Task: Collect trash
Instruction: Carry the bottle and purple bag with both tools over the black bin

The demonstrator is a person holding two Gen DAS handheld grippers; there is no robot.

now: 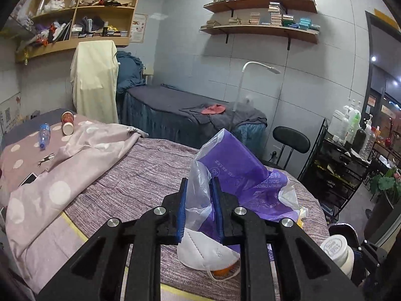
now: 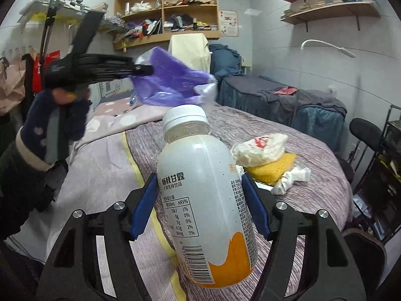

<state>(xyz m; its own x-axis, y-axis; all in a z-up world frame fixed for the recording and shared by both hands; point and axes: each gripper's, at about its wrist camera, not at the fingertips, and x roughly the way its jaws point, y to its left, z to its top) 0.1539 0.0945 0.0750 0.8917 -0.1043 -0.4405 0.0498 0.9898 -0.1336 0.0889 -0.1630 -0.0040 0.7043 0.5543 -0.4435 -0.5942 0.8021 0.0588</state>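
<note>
My left gripper is shut on the edge of a purple and clear plastic bag and holds it up over the bed. The same bag hangs from that gripper in the right wrist view. A white face mask lies under the bag. My right gripper is shut on a white and orange drink bottle with a white cap, held above the bed. A crumpled white bag, a yellow sponge and a white wrapper lie on the bed beyond it.
A blue water bottle and a tipped paper cup lie far left on a dotted pink sheet. A second bed, a black chair and a black cart with bottles stand to the right.
</note>
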